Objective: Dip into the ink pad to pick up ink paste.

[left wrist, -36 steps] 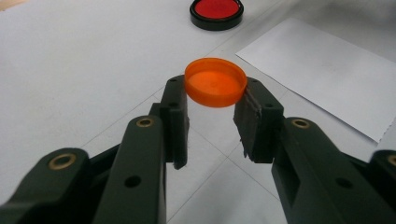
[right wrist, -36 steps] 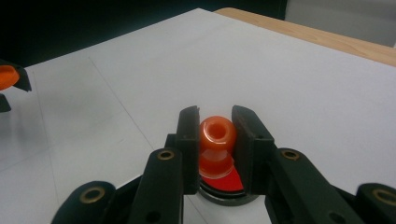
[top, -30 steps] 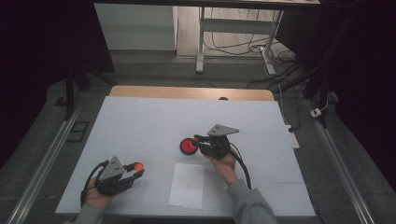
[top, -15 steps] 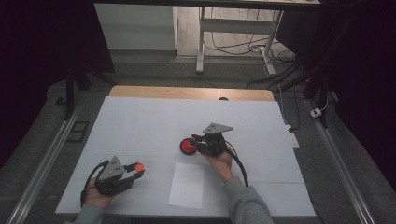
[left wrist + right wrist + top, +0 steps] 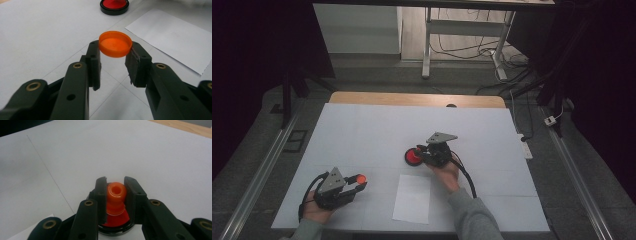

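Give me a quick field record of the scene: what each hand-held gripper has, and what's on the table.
left hand-held gripper: shut on the orange cap, held by its rim clear of the table
right hand-held gripper: shut on the orange knob, which rises from the red disc
red disc: black-rimmed, mid-table
paper sheet: flat near the front edge, between the two hands
table: white top
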A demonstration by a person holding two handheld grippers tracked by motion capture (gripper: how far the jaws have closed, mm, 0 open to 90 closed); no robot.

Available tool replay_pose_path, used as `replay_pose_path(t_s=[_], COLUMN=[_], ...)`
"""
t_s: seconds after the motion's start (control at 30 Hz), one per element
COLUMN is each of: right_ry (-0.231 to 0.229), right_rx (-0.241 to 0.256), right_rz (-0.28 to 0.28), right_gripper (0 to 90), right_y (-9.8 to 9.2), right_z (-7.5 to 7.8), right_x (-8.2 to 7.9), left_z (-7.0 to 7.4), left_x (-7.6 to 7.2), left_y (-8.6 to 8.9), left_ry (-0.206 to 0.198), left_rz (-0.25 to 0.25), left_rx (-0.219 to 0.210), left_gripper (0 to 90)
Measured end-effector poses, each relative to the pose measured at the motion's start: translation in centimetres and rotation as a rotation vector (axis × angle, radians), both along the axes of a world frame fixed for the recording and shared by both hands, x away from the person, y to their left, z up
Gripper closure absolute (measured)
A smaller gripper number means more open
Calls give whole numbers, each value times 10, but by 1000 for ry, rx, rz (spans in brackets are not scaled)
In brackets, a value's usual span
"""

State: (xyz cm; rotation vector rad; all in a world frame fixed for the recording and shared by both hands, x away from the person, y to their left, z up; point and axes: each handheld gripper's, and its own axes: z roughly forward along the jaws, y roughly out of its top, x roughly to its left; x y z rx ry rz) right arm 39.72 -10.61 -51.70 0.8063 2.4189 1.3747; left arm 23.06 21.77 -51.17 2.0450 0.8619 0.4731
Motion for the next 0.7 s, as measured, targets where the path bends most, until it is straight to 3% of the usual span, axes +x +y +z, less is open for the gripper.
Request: replay_pose_path(t_s=[0.17, 0.7], right_ry=[2, -3], right_rx=[1, -62], right_rz=[5, 4], right_gripper=[721, 724], right_y=[3, 7], right_z=[-1, -8], right_x=[0, 0], left_z=[0, 0], left_x=[0, 0], left_y=[0, -1], left_ry=[0, 1], left_rz=[-1, -3], left_rx=[1, -2], left_gripper=[647, 647])
